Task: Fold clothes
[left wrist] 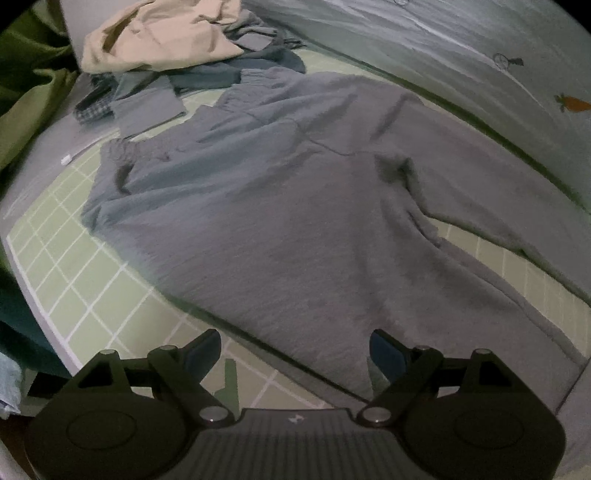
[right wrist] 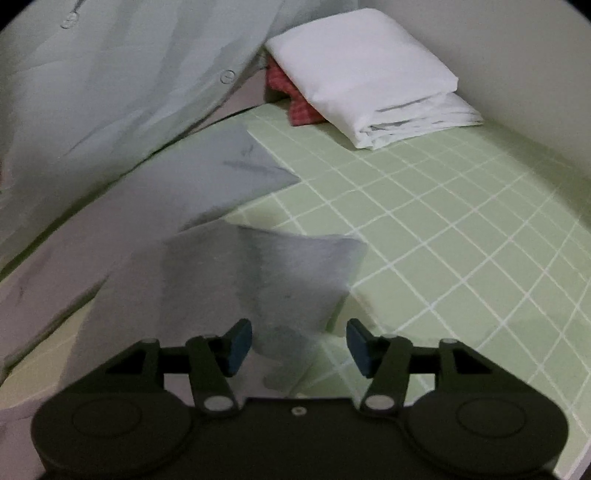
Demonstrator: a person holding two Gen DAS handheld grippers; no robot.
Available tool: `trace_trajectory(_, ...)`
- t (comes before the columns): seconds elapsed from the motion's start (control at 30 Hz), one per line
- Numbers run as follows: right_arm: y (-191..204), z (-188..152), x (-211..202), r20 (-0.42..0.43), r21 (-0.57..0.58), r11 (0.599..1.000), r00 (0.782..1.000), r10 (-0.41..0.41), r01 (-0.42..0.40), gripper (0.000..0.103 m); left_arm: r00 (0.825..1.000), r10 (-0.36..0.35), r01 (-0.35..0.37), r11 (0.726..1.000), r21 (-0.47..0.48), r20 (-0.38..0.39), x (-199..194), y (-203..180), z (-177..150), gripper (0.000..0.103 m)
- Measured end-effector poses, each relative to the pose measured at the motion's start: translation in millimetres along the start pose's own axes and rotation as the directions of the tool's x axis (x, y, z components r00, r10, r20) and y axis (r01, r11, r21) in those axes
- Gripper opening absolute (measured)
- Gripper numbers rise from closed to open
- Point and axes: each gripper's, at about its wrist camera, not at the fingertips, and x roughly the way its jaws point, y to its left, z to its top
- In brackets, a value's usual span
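A pair of grey trousers (left wrist: 280,206) lay spread flat across the green gridded sheet (left wrist: 92,288) of a bed, waistband toward the far pile of clothes and legs running toward the camera in the left wrist view. The left hand-held gripper (left wrist: 295,350) hovered above the near edge of one trouser leg with its fingers spread wide and nothing between them. Behind the waistband sat a heap of unfolded clothes: a beige garment (left wrist: 159,33) on top, with dark grey-blue pieces (left wrist: 236,70) and a checked cloth (left wrist: 90,107) beneath and beside it. A pale quilt (left wrist: 461,55) with a small carrot print lay along the far side of the trousers. In the right wrist view, the right hand-held gripper (right wrist: 299,347) was likewise wide apart and empty, poised just above the blurred cuff end of a trouser leg (right wrist: 280,273). Farther off, against the wall, a folded white cloth (right wrist: 369,77) rested on a red checked one (right wrist: 291,99).
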Motion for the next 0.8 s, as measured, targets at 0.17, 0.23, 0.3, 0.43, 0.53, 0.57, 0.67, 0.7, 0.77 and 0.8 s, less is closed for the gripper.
trace_trajectory(0.17, 2.8, 7.3, 18.0, -0.019, -0.024, 0.999, 0.999, -0.034, 0.033, 0.04, 1.0, 0.022, -0.022, 0.999, -0.033, -0.022, 10.4, -3.5, 6.0, 0.088)
trace_trajectory(0.23, 12.5, 15.8, 26.0, -0.038, -0.068, 0.997, 0.999, -0.031, 0.029, 0.002, 0.999, 0.022, -0.024, 0.998, -0.066, -0.03, 15.1, -2.1, 10.4, 0.088)
trace_trajectory(0.3, 24.8, 33.0, 31.2, -0.029, -0.089, 0.996, 1.0, 0.009, -0.012, 0.001, 0.999, 0.025, -0.028, 0.995, -0.097, -0.035, 19.4, -1.2, 15.5, 0.088)
trace_trajectory(0.43, 46.2, 77.9, 5.4, 0.131, -0.098, 0.993, 0.989, 0.074, -0.061, 0.001, 0.999, 0.033, -0.038, 0.988, -0.147, -0.032, 27.0, 0.6, 26.8, 0.088)
trace_trajectory(0.53, 38.0, 93.8, -51.9, 0.307, -0.074, 0.997, 0.95, 0.049, -0.027, 0.001, 0.999, 0.037, -0.041, 0.986, -0.163, -0.03, 28.6, 3.3, 32.5, 0.088)
trace_trajectory(0.57, 35.3, 99.1, -71.0, 0.364, -0.065, 0.998, 0.931, 0.039, -0.017, 0.001, 0.999, 0.04, -0.043, 0.986, -0.159, -0.024, 27.6, 5.2, 32.9, 0.088)
trace_trajectory(0.67, 4.3, 90.1, -104.0, 0.409, 0.007, 0.997, 0.91, -0.072, 0.076, 0.001, 0.999, 0.054, -0.055, 0.985, -0.164, -0.008, 24.9, 15.2, 32.0, 0.088)
trace_trajectory(0.7, -7.8, 81.0, -98.3, 0.37, 0.025, 0.993, 0.921, -0.12, 0.119, 0.001, 0.998, 0.06, -0.06, 0.983, -0.173, -0.005, 24.4, 20.3, 31.0, 0.088)
trace_trajectory(0.77, -36.6, 55.7, -72.1, 0.227, 0.059, 0.975, 0.948, -0.224, 0.216, 0.001, 0.998, 0.059, -0.061, 0.979, -0.196, -0.016, 24.5, 32.9, 29.9, 0.088)
trace_trajectory(0.8, -48.2, 45.1, -61.8, 0.167, 0.071, 0.965, 0.95, -0.263, 0.254, 0.001, 0.998, 0.059, -0.063, 0.977, -0.204, -0.022, 24.8, 38.8, 28.4, 0.088)
